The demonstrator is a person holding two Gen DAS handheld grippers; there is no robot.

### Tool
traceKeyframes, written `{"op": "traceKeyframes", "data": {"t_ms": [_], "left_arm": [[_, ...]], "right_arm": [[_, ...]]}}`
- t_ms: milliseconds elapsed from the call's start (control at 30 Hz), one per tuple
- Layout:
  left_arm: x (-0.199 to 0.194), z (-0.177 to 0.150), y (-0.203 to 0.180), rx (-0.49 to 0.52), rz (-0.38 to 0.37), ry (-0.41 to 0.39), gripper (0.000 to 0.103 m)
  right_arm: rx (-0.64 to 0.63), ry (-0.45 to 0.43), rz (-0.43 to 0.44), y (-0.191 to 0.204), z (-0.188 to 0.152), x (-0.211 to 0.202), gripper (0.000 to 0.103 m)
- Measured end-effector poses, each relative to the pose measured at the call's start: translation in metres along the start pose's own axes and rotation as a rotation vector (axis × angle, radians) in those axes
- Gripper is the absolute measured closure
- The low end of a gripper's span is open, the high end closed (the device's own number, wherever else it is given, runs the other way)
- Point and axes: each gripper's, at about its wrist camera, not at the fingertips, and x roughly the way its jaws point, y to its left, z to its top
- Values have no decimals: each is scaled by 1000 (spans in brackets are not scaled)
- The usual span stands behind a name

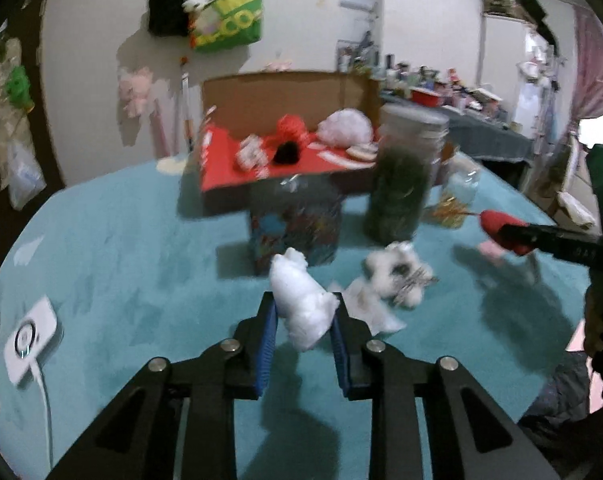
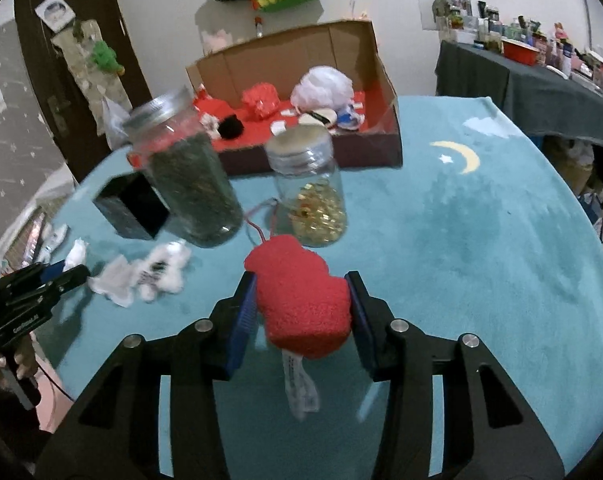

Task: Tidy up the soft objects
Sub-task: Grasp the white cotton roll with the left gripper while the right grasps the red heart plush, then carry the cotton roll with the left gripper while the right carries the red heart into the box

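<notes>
My left gripper (image 1: pixel 304 308) is shut on a white fluffy wad (image 1: pixel 301 300) and holds it above the teal blanket (image 1: pixel 121 240). My right gripper (image 2: pixel 301 296) is shut on a red plush piece (image 2: pixel 301 296) with a white tag hanging below; it also shows in the left wrist view (image 1: pixel 501 226). A white and grey soft toy (image 1: pixel 397 274) lies on the blanket beside white scraps; it shows in the right wrist view too (image 2: pixel 161 270). An open cardboard box (image 2: pixel 365 60) with a red floor holds a red pompom (image 2: pixel 261 100), a black pompom (image 2: pixel 230 127) and a pale fluffy ball (image 2: pixel 323 86).
A tall jar of dark green stuff (image 2: pixel 189 176) and a smaller jar of gold pieces (image 2: pixel 313 196) stand in front of the box. A dark patterned box (image 1: pixel 293 228) stands beside them. A white device with a cable (image 1: pixel 29 340) lies at the left. A cluttered table (image 2: pixel 541 68) stands behind.
</notes>
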Motion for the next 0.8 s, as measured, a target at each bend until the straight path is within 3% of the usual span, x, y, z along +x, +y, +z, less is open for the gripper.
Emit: {"op": "traceKeyframes", "data": {"t_ms": [300,567,800], "left_arm": [[26,20,-35,72,-196,24,76],[45,23,-43,58,-260,59,76],[53,21,-46,47,-262,89,76]], "right_arm": [[34,-40,39,26,-1,-9,61],[22,-12,48,40,0,6,61],[19,13,75,44,0,16,61]]}}
